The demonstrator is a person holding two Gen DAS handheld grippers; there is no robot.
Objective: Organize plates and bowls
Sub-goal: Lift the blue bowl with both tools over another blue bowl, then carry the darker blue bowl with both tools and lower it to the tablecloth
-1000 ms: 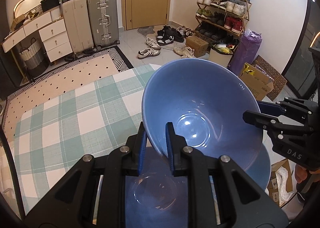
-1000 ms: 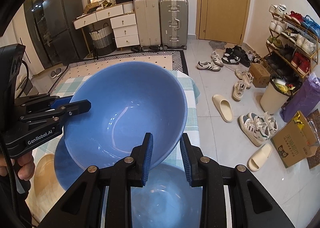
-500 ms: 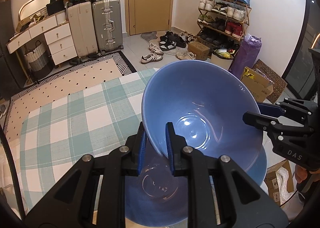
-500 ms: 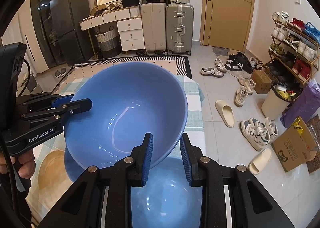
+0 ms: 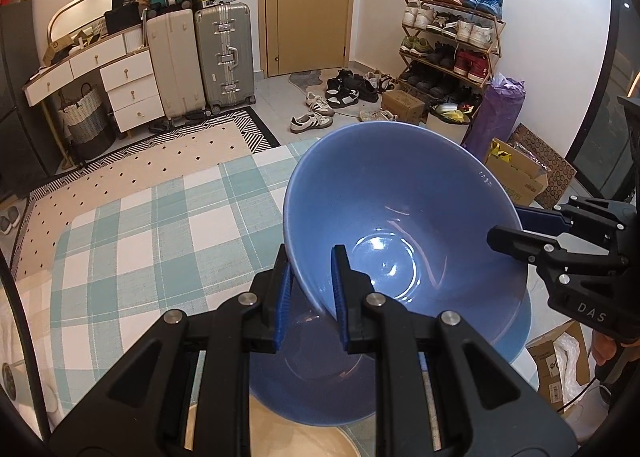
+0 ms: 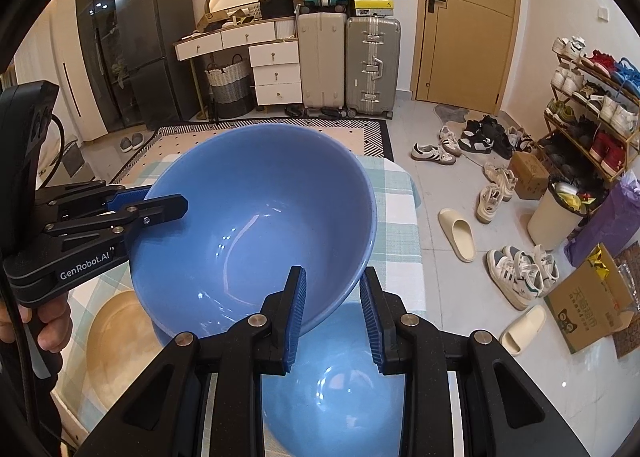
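A large blue bowl [image 5: 400,225] [image 6: 256,225] hangs tilted above the table, held by its rim from two sides. My left gripper [image 5: 311,257] [image 6: 160,205] is shut on the near-left rim. My right gripper [image 6: 333,277] [image 5: 516,225] is shut on the opposite rim. Directly beneath sits a second blue bowl [image 5: 312,377] [image 6: 332,385]. A beige plate [image 6: 116,337] [image 5: 288,433] lies under and beside it on the green-checked tablecloth [image 5: 140,237].
The table's right edge [image 6: 416,217] drops to a tiled floor strewn with shoes and slippers [image 6: 456,233]. Cardboard boxes [image 5: 516,177], a shoe rack [image 5: 452,49] and suitcases [image 6: 348,65] stand beyond. A person's hand [image 6: 48,321] grips the left gripper's handle.
Both grippers have risen together with the blue bowl. More of the second blue bowl underneath now shows, and the table sits farther below.
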